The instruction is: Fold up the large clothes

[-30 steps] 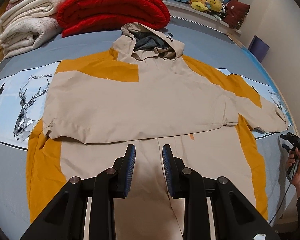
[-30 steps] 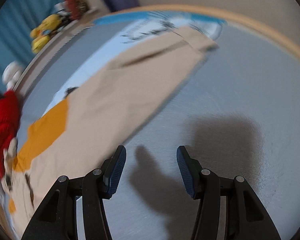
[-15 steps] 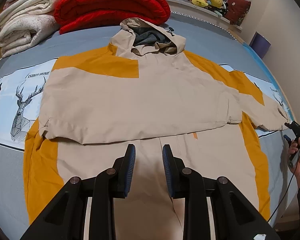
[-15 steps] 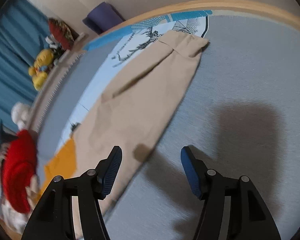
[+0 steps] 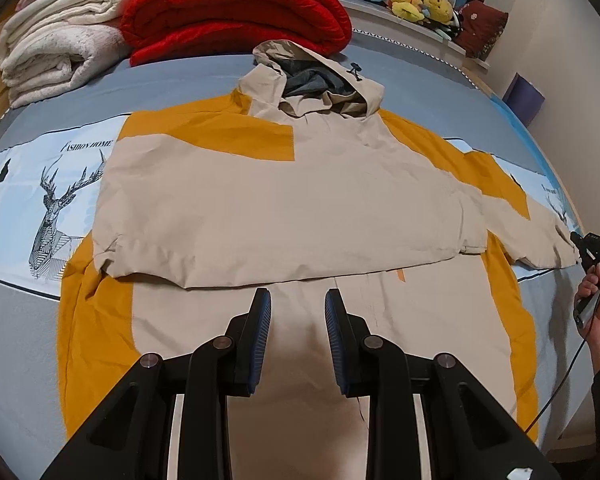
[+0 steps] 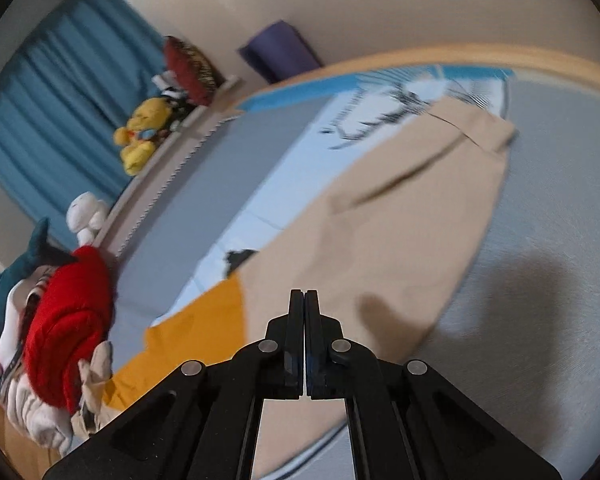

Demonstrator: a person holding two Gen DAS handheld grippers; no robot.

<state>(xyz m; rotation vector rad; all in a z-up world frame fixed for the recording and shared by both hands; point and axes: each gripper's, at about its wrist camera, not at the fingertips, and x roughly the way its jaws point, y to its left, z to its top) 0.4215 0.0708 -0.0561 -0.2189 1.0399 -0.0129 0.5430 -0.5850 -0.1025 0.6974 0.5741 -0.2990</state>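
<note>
The left hand-held gripper (image 5: pixel 296 334) hangs low over the near part of a beige and mustard hooded jacket (image 5: pixel 284 200), its two blue-padded fingers (image 5: pixel 260 332) parted with bare cloth showing between them; it is released and grips nothing. The jacket lies flat on the bed (image 5: pixel 20 320), hood (image 5: pixel 320 84) pointing away. One sleeve is folded across the chest, its cuff (image 5: pixel 112 256) ending close to the jacket's left side edge. The other sleeve (image 6: pixel 400 240) stretches out sideways toward the bed's right edge.

The right hand-held gripper (image 6: pixel 304 296) is clenched, its fingers pressed flat together with no gap. In its own blurred view the tips sit over the beige sleeve, but whether any cloth is pinched between them cannot be told. In the left wrist view that gripper (image 5: pixel 592 248) appears at the sleeve's cuff end, held up in the person's right hand (image 5: pixel 598 312) with a cable trailing below.

Grey bed cover lies bare on both sides of the jacket's lower half, and a pale printed band with a deer drawing (image 5: pixel 56 208) crosses under the shoulders. A wooden rim (image 6: pixel 540 60) bounds the bed beyond the outstretched cuff.

Farther back, just behind the hood, a folded red quilt (image 5: pixel 236 8) lies beside a stack of cream blankets (image 5: pixel 60 52). Yellow plush toys (image 5: pixel 420 0) sit on a ledge before a blue curtain (image 6: pixel 60 92), and a purple item (image 6: pixel 280 54) leans against the wall.
</note>
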